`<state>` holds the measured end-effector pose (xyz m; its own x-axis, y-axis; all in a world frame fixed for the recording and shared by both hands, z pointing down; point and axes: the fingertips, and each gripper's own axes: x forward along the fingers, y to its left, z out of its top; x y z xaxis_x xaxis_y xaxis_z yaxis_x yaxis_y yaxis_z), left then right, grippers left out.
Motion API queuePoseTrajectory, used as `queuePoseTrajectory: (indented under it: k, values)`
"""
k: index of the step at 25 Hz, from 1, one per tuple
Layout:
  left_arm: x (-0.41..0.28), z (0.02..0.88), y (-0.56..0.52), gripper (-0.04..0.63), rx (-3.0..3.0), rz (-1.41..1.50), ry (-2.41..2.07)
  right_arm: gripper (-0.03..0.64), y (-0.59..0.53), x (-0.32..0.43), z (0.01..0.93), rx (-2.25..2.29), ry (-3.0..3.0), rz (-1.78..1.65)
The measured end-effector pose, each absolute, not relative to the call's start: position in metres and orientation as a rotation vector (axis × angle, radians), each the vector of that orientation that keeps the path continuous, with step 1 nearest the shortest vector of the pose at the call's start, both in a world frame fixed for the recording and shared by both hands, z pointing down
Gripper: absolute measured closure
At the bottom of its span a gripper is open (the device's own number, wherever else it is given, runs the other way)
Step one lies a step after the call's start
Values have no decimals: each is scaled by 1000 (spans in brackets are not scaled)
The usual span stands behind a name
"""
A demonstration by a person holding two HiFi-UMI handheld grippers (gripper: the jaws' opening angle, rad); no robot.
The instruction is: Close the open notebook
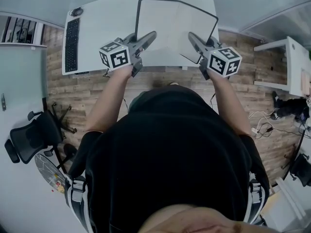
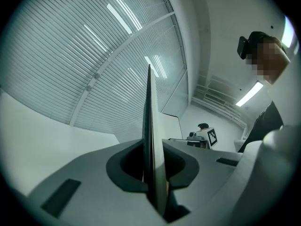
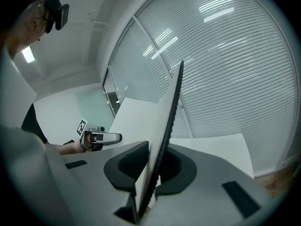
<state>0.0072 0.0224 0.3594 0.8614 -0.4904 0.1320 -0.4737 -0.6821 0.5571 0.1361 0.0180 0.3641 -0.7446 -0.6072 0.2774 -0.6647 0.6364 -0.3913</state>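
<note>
- The open notebook (image 1: pixel 172 25) is held over the white bench (image 1: pixel 97 23), between the two hand-held grippers, with its pale pages turned up and its dark cover showing as a rim.
- The left edge of the notebook is pinched by the left hand-held gripper (image 1: pixel 151 35); in the left gripper view the jaws are pressed together on a thin sheet that is seen edge-on.
- The right edge is pinched by the right hand-held gripper (image 1: pixel 192 37); in the right gripper view its jaws are clamped on the dark-edged cover, and the left hand-held gripper is seen beyond it, across the page.
- Whether the notebook's spine rests on the bench cannot be told.
- A black keyboard (image 1: pixel 72 42) is seen on the bench, well apart from the left hand-held gripper on its outer side, with a mouse (image 1: pixel 76 12) just beyond the keyboard's far end.
- A black office chair (image 1: pixel 34 137) is seen on the wooden floor (image 1: pixel 73 89), behind and outward of the left hand-held gripper.
</note>
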Motion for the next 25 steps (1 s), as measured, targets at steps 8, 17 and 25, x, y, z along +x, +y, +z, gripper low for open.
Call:
queuePoseTrajectory:
  k: [8,17,25]
  values:
    - [15,360,0,538,2417,-61,-725,555,-6,145,366,1017,-2739,724]
    - [12,354,5,538,2403,-108,-749,552,-1,142,363,984,-2745,683]
    - [8,349,-3,538,2396,-124,-737,552,-8,139,356,992,-2748,671]
